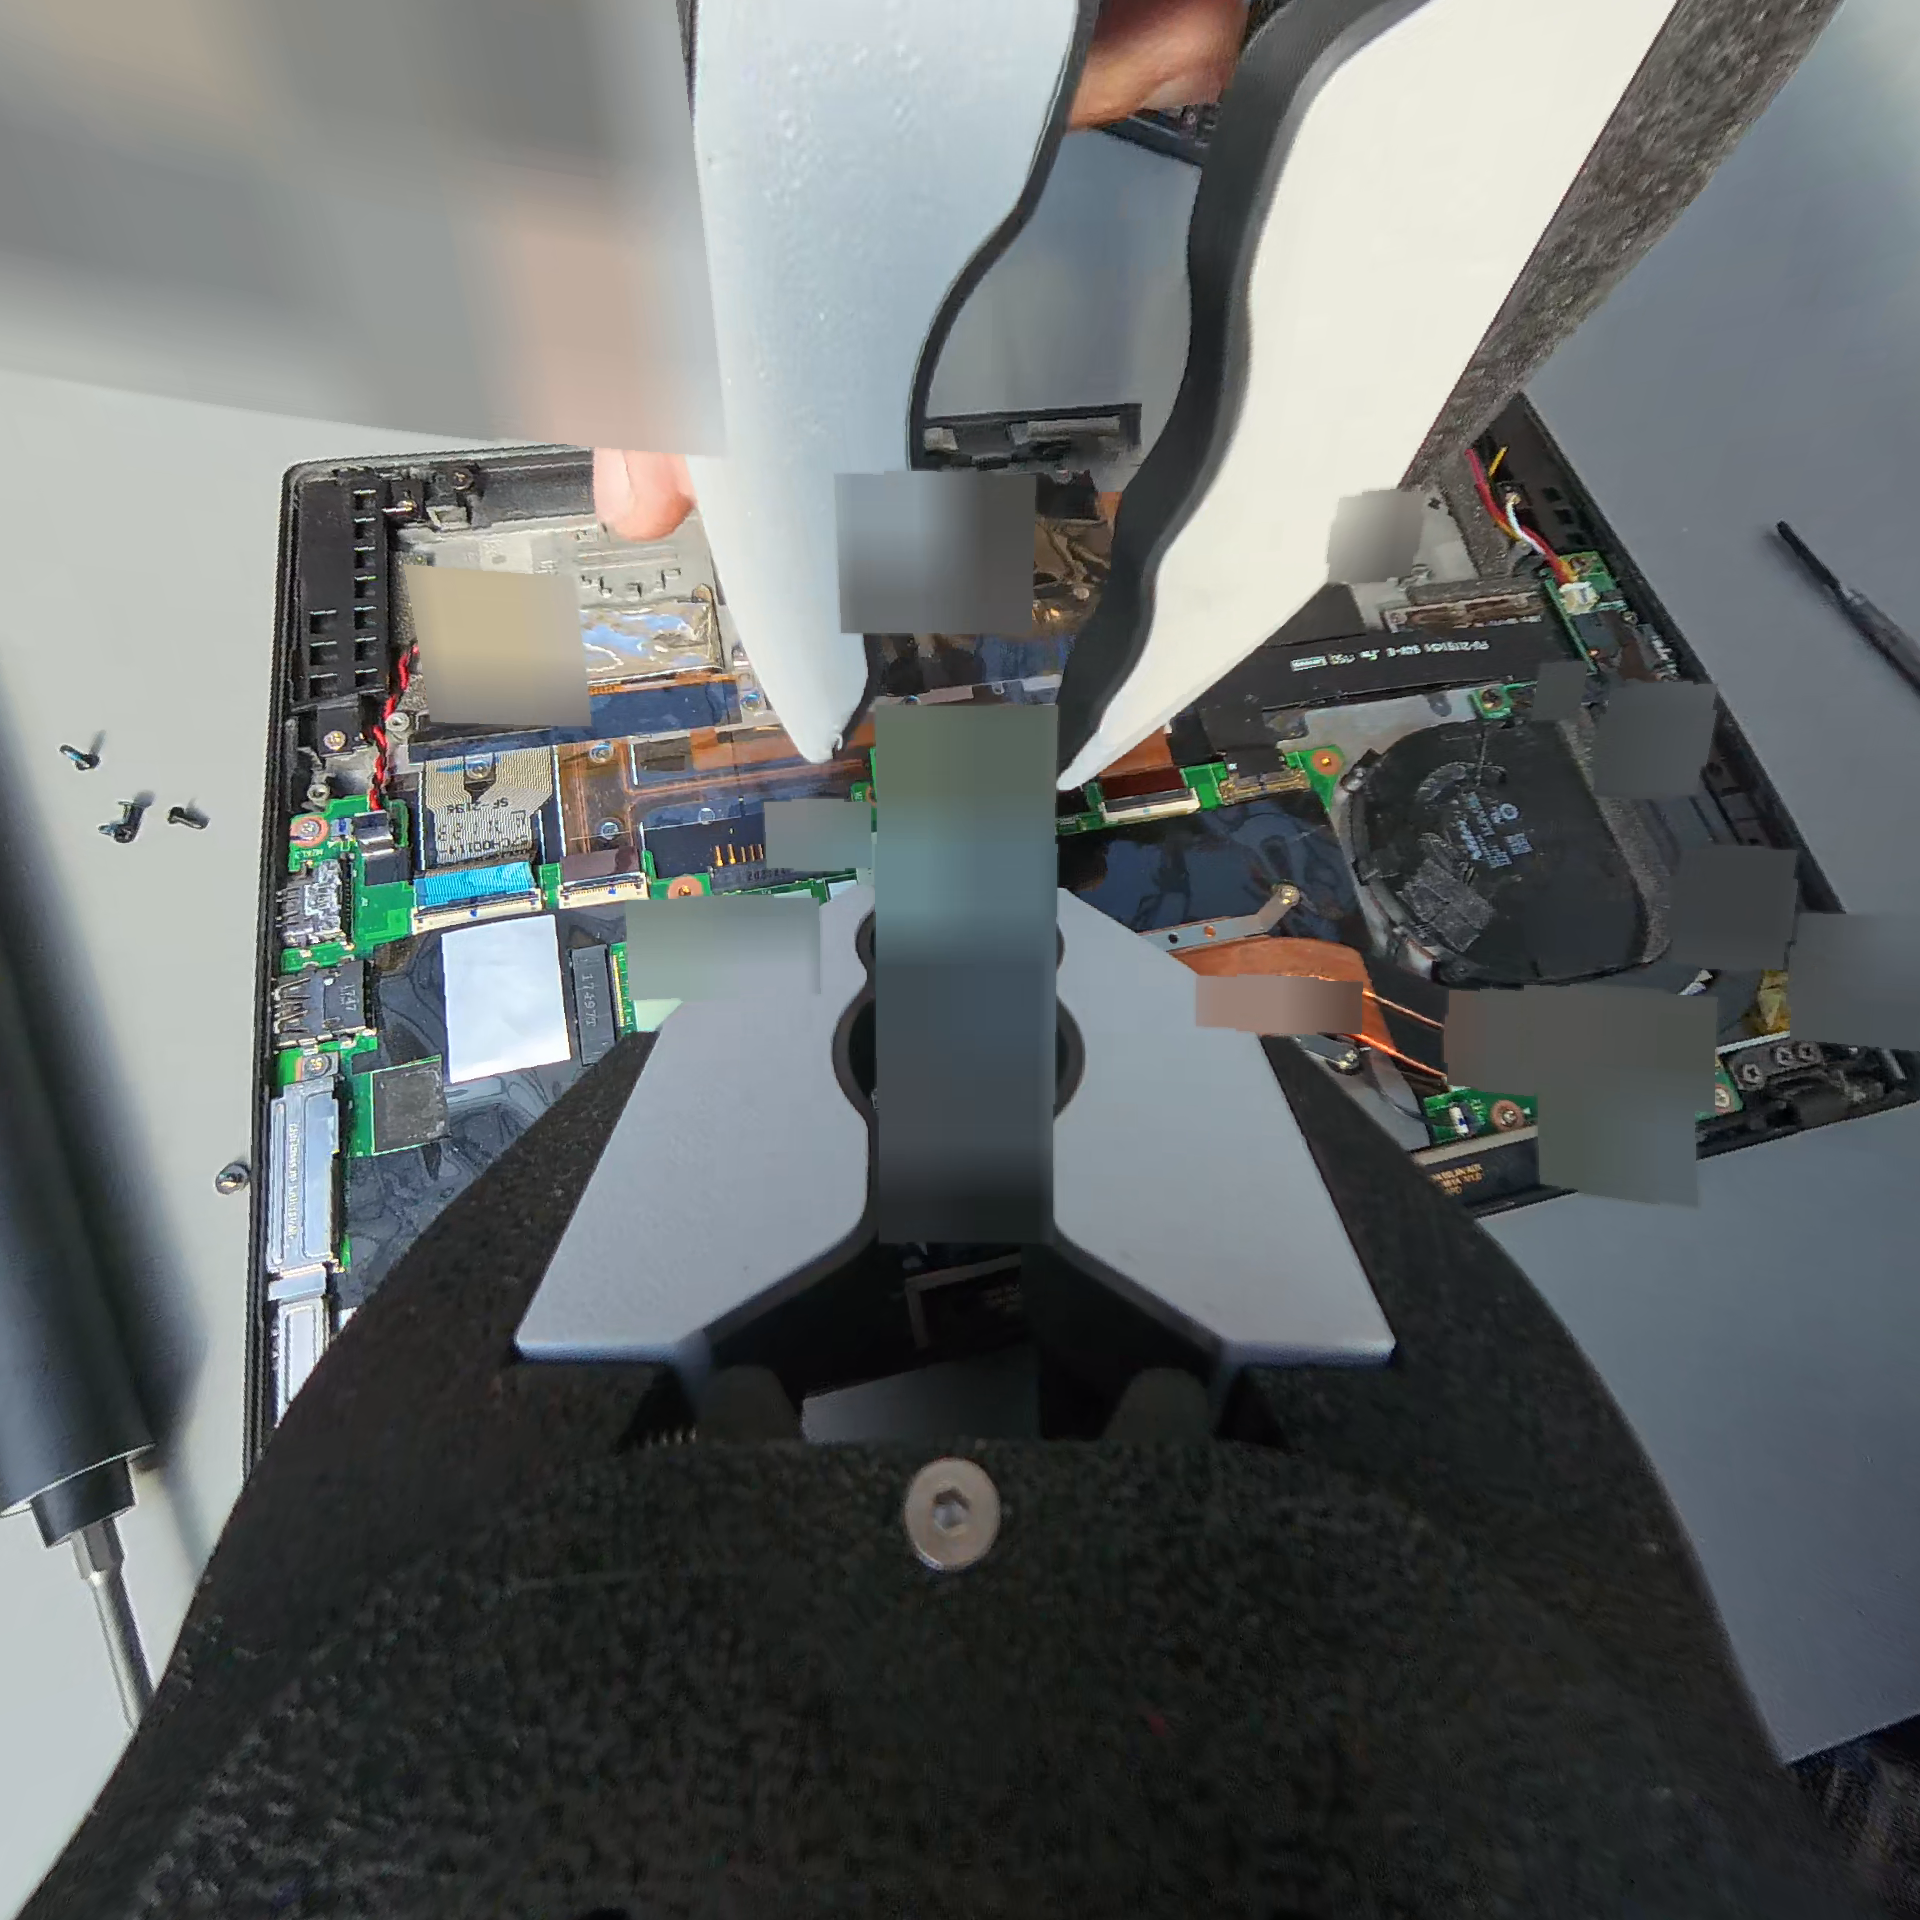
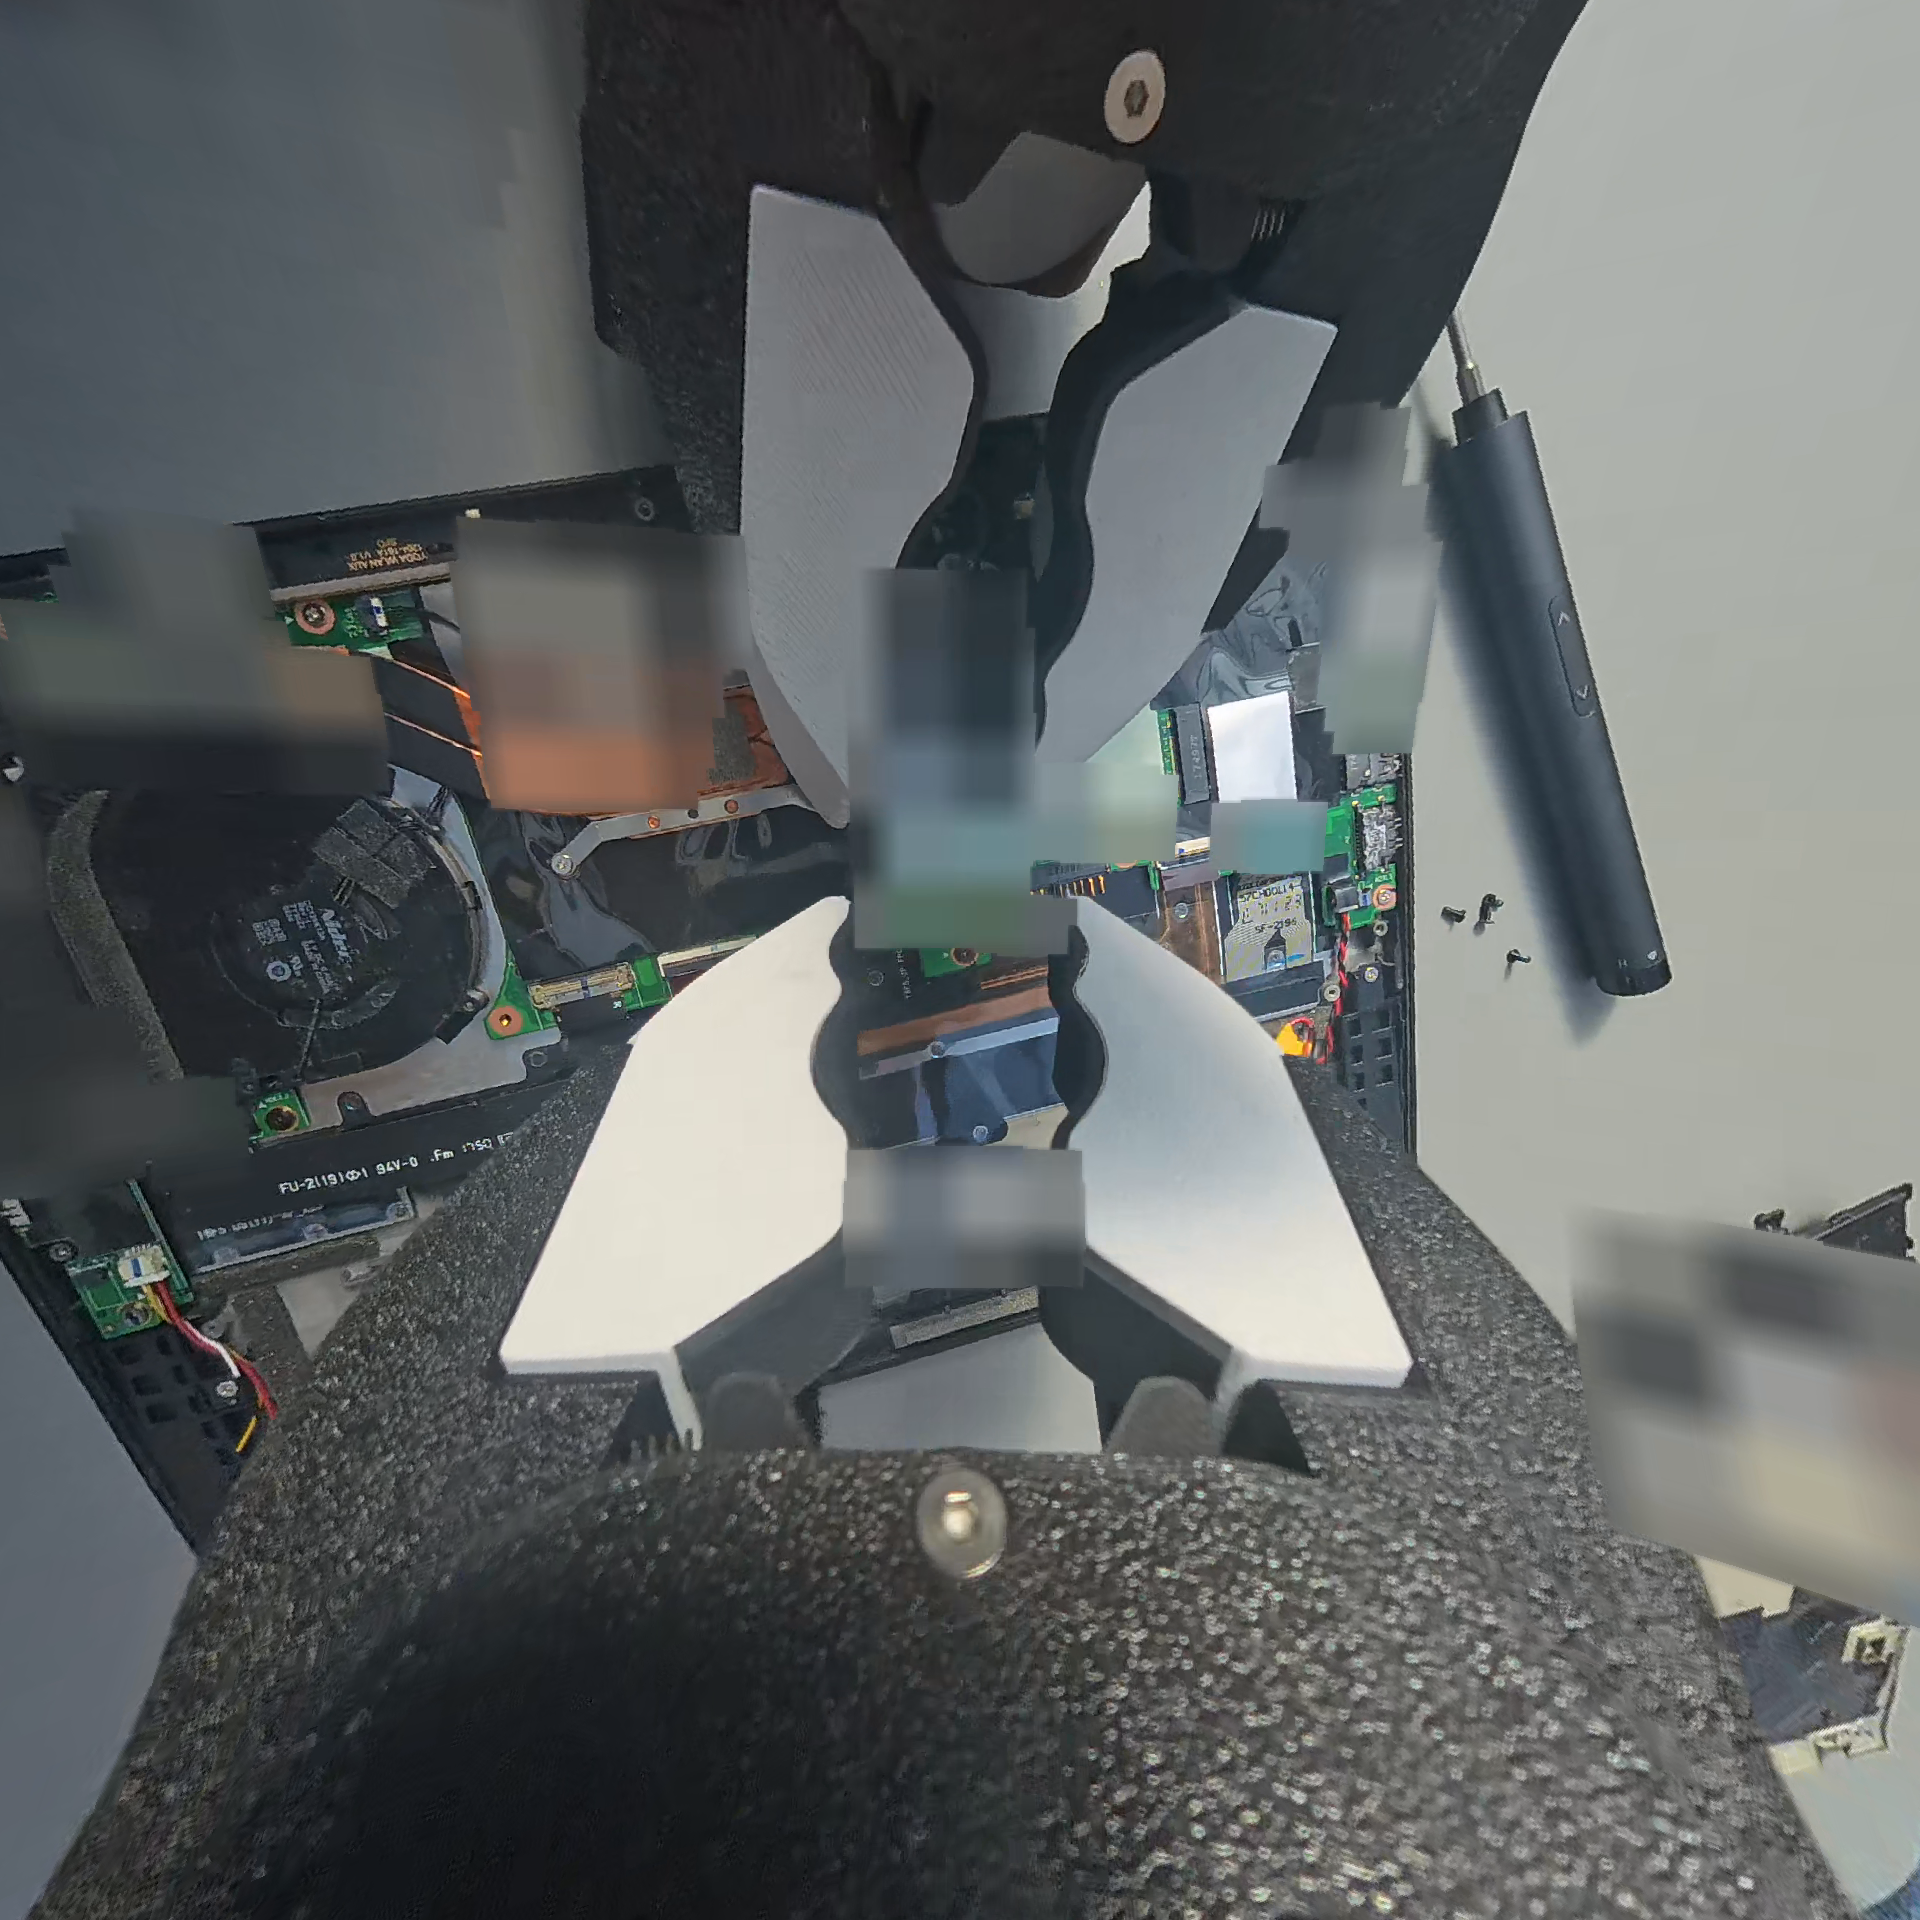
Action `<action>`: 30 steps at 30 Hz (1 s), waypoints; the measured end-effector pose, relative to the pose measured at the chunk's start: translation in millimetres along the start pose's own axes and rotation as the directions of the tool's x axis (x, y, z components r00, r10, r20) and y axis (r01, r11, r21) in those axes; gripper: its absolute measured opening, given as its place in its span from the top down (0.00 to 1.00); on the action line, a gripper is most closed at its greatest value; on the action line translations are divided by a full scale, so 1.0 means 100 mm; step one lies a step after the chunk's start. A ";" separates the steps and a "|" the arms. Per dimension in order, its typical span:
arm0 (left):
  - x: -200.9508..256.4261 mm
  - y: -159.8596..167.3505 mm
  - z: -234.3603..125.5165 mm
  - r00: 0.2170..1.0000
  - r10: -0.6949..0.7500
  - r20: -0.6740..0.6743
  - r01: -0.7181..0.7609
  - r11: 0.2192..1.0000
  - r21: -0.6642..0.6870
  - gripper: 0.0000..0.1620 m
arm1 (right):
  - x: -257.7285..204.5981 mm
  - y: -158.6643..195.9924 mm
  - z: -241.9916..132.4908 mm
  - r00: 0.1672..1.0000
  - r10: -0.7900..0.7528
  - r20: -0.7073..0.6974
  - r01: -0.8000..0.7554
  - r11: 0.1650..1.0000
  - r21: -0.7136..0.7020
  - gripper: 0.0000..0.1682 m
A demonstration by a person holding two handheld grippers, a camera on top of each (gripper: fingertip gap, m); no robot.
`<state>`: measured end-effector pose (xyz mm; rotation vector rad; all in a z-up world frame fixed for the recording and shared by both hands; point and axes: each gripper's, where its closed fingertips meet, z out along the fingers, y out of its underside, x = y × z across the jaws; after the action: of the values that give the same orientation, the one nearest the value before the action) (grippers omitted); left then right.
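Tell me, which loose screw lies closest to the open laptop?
The lone screw right beside the laptop's edge; the three black screws sit clustered farther out on the table.

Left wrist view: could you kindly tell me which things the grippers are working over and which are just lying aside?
Being worked over: open laptop, with the left gripper and right gripper above its board.
Lying aside on the table: loose screws, screwdriver, thin black tool.

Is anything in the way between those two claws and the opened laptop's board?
Nothing solid shows. The left gripper and right gripper meet tip to tip over the middle of the board, but a blurred patch hides what lies between their tips.
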<state>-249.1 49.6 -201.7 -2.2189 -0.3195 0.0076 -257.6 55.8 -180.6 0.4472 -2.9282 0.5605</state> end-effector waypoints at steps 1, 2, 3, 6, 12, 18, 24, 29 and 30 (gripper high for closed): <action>0.00 0.00 0.00 1.000 0.003 -0.002 -0.003 1.000 -0.001 0.85 | 0.01 0.00 -0.02 0.999 0.038 -0.024 -0.038 0.999 0.002 0.79; 0.00 0.00 0.00 1.000 0.004 -0.002 -0.004 1.000 -0.004 0.85 | 0.02 0.01 -0.04 0.995 0.080 -0.055 -0.080 0.997 0.005 0.78; 0.00 0.00 0.00 1.000 0.004 -0.004 -0.004 1.000 -0.004 0.85 | 0.04 0.05 -0.06 0.987 0.137 -0.080 -0.138 0.990 -0.005 0.77; 0.01 0.00 0.01 1.000 0.021 -0.009 -0.021 1.000 -0.002 0.86 | 0.04 0.04 -0.13 0.934 0.335 -0.127 -0.330 0.942 0.062 0.77; 0.01 -0.01 0.02 0.999 0.040 0.002 -0.040 0.999 0.010 0.86 | -0.05 0.29 -0.22 0.653 0.737 -0.172 -0.740 0.670 0.060 0.76; 0.01 -0.01 -0.01 0.999 0.032 0.011 -0.033 0.999 0.033 0.86 | 0.10 0.08 -0.41 0.024 0.989 0.147 -0.910 -0.039 0.412 0.79; 0.01 -0.01 -0.03 1.000 0.025 0.013 -0.025 0.999 0.040 0.86 | 0.00 0.06 -0.36 0.213 0.976 -0.050 -0.884 0.214 0.415 0.74; 0.01 -0.01 -0.01 1.000 0.026 -0.001 -0.026 0.999 0.023 0.85 | -0.01 0.06 -0.25 0.178 0.984 -0.010 -0.909 0.168 0.383 0.79; 0.02 -0.01 -0.01 0.999 0.031 -0.008 -0.030 0.999 0.020 0.85 | 0.01 0.03 -0.25 0.197 0.980 -0.003 -0.899 0.182 0.397 0.81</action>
<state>-247.4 49.6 -200.5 -2.2033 -0.2797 0.0180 -258.2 68.1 -158.3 -1.5459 -2.4245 1.0763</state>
